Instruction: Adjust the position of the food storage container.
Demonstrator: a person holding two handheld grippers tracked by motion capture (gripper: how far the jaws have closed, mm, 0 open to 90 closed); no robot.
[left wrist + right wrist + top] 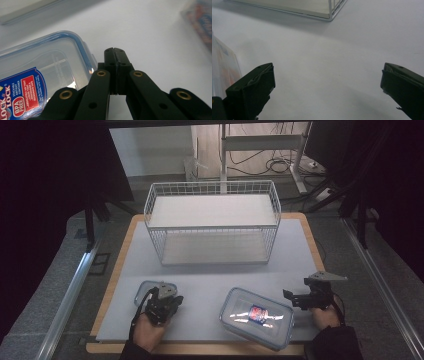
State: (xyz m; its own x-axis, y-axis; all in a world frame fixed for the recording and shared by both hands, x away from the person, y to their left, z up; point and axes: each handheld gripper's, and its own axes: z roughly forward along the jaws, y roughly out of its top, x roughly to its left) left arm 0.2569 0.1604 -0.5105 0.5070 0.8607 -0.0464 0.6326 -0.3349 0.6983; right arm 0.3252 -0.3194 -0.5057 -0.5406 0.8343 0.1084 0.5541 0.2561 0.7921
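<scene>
Resting low near the front edge of the tabletop (210, 280), the left gripper (115, 53) has its jaws pressed together on nothing, the tips lying just beside the blue-rimmed lid (47, 65) toward the front left corner; the lid's long edge runs right up to the jaws, which suggests a hand parked beside it and ready to take it. The right gripper (327, 82) sits toward the front right corner with its jaws spread wide and bare tabletop between them, the clear container (257, 317) just off its left jaw. That container lies flat at the front edge, between the two hands, label up, well placed for the open gripper to close on its near side. Behind both, at the back of the tabletop, stands the white wire rack (212, 222), its open front facing the person, likely the place where things are meant to go.
</scene>
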